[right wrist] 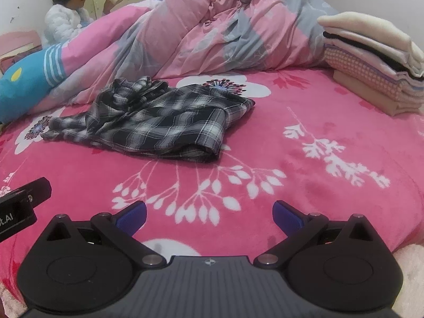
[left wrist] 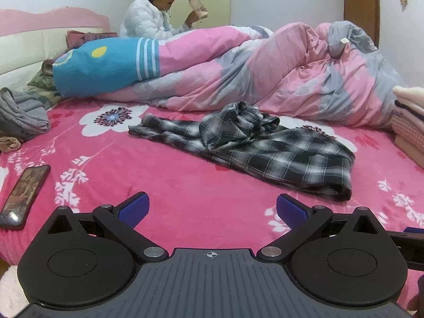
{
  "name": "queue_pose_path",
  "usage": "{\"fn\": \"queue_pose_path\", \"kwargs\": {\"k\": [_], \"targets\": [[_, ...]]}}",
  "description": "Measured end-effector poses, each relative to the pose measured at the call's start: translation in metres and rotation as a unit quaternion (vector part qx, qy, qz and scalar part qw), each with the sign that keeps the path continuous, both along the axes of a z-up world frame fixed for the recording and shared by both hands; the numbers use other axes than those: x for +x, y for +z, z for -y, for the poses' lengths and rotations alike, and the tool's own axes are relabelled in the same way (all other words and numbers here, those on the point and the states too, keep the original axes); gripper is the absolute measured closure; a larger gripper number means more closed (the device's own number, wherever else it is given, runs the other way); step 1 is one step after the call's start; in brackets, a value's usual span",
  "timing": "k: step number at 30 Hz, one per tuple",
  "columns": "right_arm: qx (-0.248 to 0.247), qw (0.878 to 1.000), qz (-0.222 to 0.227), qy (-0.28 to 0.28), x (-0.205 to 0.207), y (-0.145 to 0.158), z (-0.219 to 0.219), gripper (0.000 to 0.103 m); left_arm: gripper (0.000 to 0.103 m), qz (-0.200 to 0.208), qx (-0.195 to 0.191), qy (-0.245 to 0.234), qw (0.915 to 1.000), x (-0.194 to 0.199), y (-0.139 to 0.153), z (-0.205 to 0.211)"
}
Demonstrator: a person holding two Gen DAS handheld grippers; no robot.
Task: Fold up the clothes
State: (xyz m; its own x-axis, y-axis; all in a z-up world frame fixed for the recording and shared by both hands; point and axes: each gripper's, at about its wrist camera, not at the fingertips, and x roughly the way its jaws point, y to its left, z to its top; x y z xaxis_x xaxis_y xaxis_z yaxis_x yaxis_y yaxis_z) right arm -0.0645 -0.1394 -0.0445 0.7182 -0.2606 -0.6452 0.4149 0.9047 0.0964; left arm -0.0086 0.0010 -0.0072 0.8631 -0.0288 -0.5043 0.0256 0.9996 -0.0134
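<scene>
A crumpled black-and-white plaid shirt point(left wrist: 251, 145) point(right wrist: 156, 122) lies in a loose heap in the middle of the pink floral bedspread point(left wrist: 159, 175) point(right wrist: 304, 159). My left gripper point(left wrist: 212, 209) hovers low over the near part of the bed, open, its blue pads wide apart with nothing between them; the shirt is ahead and slightly right. My right gripper point(right wrist: 209, 213) is open too and empty, with the shirt ahead and to its left. The black body of the left gripper point(right wrist: 18, 204) shows at the left edge of the right wrist view.
A pink and grey duvet point(left wrist: 278, 71) point(right wrist: 212, 34) is bunched along the far side. A person point(left wrist: 153, 13) point(right wrist: 66, 16) sits behind it holding a bottle. Folded clothes point(right wrist: 371, 61) point(left wrist: 410, 122) are stacked at right. A phone point(left wrist: 23, 193) and grey garments point(left wrist: 21, 114) lie at left.
</scene>
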Motion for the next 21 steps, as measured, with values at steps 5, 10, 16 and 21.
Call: {"fn": "queue_pose_path", "kwargs": {"k": [5, 10, 16, 21], "targets": [[-0.012, 1.0, -0.003, -0.005, 0.001, 0.003, 0.001, 0.0, 0.0, 0.003, -0.01, -0.006, 0.9999, 0.0, -0.001, -0.001], [-0.012, 1.0, -0.006, -0.002, 0.004, 0.005, 0.0, 0.0, 0.0, -0.008, -0.021, -0.003, 0.9997, 0.006, 0.0, -0.004], [-0.011, 1.0, -0.007, 0.002, 0.013, 0.013, -0.002, 0.0, 0.0, -0.015, -0.021, 0.001, 0.9997, 0.014, 0.004, -0.008], [-0.013, 1.0, -0.005, 0.002, 0.022, 0.021, 0.0, 0.0, 0.0, -0.02, -0.019, 0.005, 0.9996, 0.02, 0.007, -0.011]]}}
